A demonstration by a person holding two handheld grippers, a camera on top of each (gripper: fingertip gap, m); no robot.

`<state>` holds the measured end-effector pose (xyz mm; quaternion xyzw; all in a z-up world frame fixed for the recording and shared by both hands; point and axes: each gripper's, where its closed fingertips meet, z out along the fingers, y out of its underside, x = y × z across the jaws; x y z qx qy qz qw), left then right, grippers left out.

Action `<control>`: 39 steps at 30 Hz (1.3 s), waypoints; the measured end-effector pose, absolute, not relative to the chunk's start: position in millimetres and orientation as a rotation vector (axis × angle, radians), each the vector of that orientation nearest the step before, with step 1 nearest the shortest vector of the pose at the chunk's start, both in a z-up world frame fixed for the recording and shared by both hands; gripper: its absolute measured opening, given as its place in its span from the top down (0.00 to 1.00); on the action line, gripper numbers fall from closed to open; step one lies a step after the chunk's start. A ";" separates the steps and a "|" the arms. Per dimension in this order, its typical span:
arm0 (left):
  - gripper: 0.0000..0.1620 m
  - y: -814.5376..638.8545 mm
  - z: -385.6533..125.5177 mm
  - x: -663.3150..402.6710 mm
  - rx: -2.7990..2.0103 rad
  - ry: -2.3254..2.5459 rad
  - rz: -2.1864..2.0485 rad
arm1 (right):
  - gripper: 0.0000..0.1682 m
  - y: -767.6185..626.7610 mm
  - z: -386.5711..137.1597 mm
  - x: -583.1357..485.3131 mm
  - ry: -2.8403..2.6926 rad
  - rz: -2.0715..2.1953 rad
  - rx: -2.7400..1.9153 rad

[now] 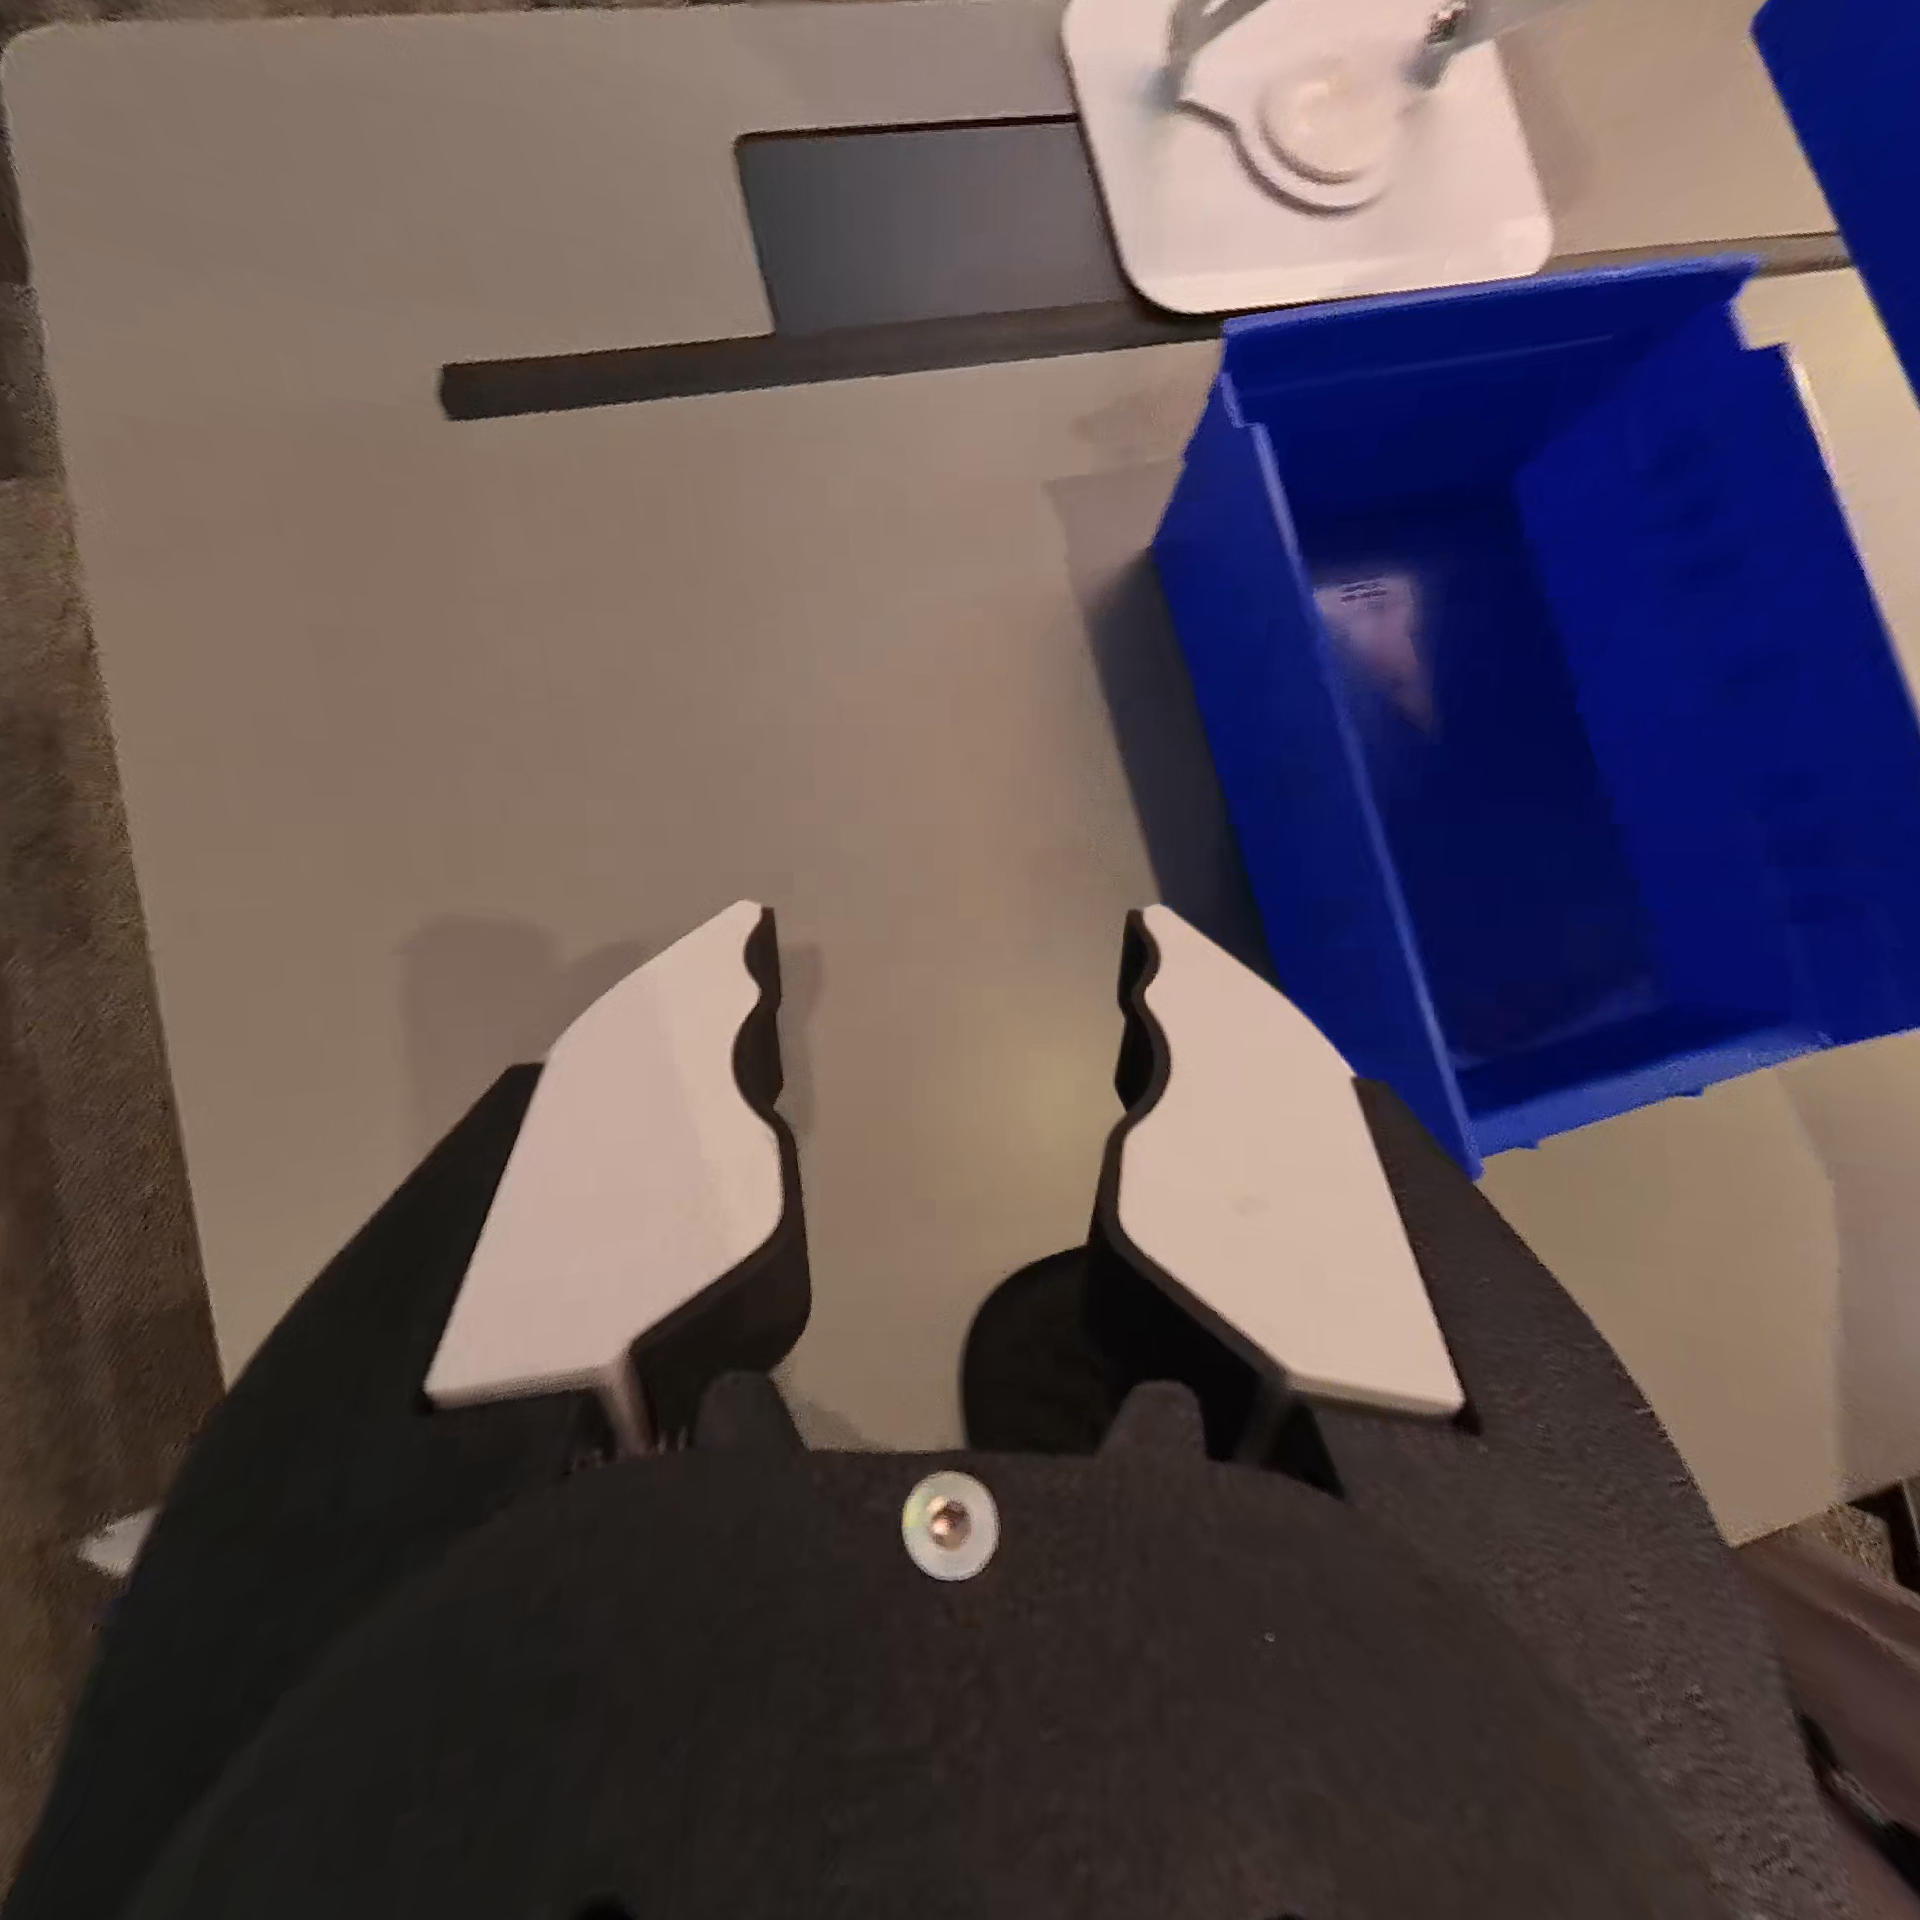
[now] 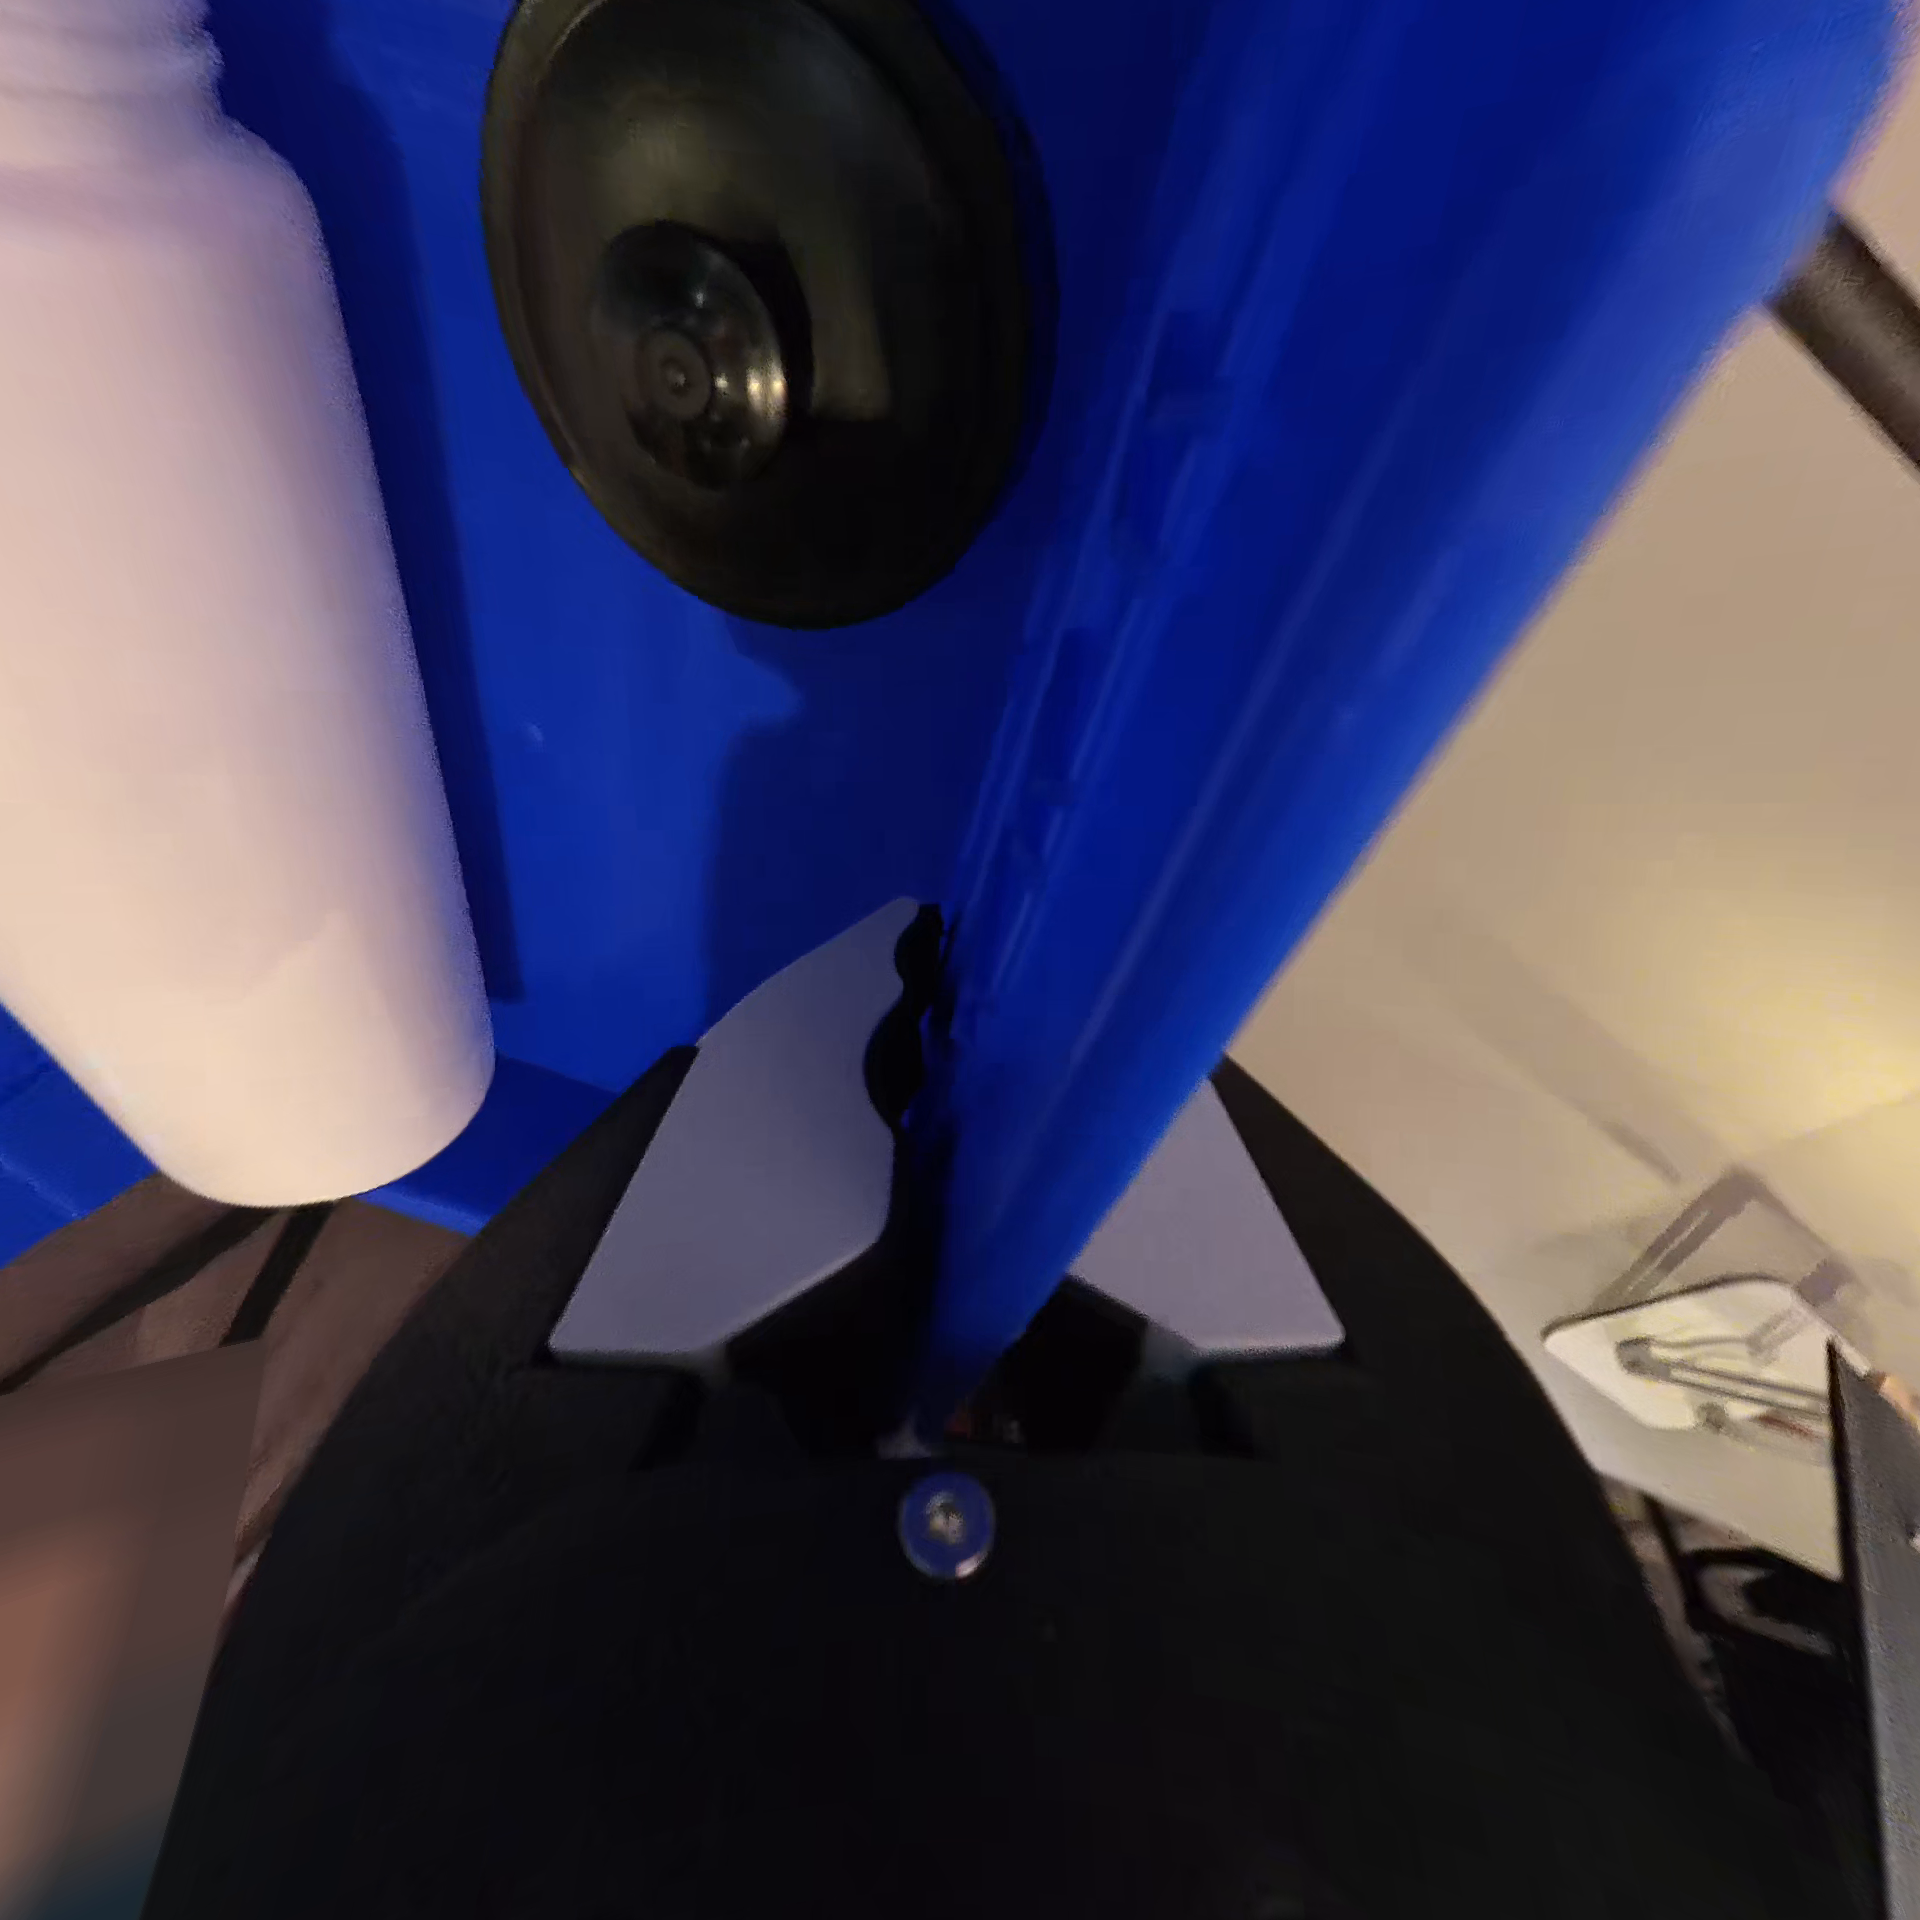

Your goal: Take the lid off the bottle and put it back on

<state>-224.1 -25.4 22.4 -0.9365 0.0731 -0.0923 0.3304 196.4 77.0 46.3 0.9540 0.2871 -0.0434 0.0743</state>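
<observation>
My left fingers [image 1: 951, 1023] hang spread over the grey surface [image 1: 520, 644], beside an upright blue bin [image 1: 1558, 727]. My right fingers [image 2: 940, 1039] pinch the wall of another blue bin [image 2: 1299, 520], holding the white bottle [image 2: 208, 675] and black lid [image 2: 758, 301].

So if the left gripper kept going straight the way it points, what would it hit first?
Probably the bare tabletop: the open left gripper points down at it, and the blue bin sits off to the right of that line. Depth is uncertain.
</observation>
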 end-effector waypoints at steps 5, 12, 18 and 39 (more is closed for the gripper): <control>0.60 -31.0 25.1 -275.9 -2.423 -0.058 -0.171 | 0.96 74.7 35.3 71.6 1.081 -0.241 2.771; 0.47 -56.4 57.3 -357.8 -2.192 -0.409 0.000 | 0.95 69.5 17.2 -79.3 1.267 -0.347 2.744; 0.42 -80.4 83.3 -381.6 -2.029 -0.519 0.001 | 0.96 46.6 -9.9 -153.8 1.251 -0.375 2.664; 0.42 -49.2 8.3 -357.8 -2.370 -0.356 -0.245 | 0.85 70.2 -85.1 -177.9 1.231 -0.488 3.001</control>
